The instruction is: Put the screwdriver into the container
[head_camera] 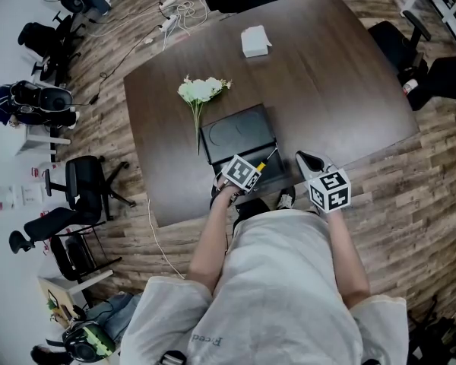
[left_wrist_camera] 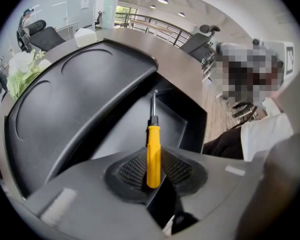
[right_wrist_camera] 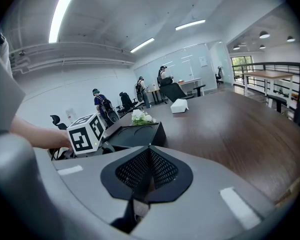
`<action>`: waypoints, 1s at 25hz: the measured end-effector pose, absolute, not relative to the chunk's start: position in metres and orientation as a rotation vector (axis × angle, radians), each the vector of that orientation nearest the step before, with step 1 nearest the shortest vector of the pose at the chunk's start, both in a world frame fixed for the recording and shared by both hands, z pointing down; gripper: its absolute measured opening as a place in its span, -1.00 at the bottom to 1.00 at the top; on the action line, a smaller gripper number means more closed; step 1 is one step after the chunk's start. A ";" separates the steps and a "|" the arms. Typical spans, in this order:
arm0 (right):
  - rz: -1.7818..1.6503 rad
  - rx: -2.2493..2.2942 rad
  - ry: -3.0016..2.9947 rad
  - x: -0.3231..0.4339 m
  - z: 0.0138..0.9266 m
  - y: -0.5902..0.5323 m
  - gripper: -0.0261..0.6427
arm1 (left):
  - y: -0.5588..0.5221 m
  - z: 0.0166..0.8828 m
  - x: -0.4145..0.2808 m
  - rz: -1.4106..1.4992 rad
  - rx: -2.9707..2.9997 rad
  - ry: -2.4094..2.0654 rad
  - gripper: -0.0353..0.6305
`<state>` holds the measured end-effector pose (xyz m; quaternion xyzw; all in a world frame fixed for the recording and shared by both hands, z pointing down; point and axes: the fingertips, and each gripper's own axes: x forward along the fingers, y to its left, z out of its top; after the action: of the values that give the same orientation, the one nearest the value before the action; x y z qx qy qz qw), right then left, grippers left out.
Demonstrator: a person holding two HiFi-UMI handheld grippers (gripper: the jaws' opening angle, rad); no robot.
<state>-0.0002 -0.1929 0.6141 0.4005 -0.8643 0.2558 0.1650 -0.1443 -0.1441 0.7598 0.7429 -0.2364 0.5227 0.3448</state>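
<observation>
- Screwdriver (left_wrist_camera: 153, 149): yellow handle, thin metal shaft. I have the handle pinched in my left gripper (left_wrist_camera: 153, 171), with the shaft pointing forward over the container's open well.
- Container (head_camera: 239, 131): black plastic box, flat on the table (head_camera: 327, 74) by my edge. Its top panel has two rounded recesses.

From overhead, the left gripper (head_camera: 252, 175) hides most of the screwdriver (head_camera: 263, 163)
</observation>
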 end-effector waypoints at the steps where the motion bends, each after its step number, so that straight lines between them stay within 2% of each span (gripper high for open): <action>1: 0.730 1.140 -2.461 0.000 0.614 -0.192 -0.92 | -0.144 0.758 -0.143 1.343 1.932 -0.617 -0.45; 14: 0.715 1.078 -2.465 -0.014 0.618 -0.185 -0.92 | -0.160 0.718 -0.165 1.138 2.006 -0.881 -0.45; 25: 0.697 1.000 -2.477 -0.034 0.622 -0.181 -0.92 | -0.159 0.655 -0.194 0.622 2.094 -1.185 -0.45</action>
<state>-0.0339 -0.1809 0.6220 0.3558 -0.8810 0.2479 0.1891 -0.1939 -0.1593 0.6546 0.7976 -0.4514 0.2368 0.3226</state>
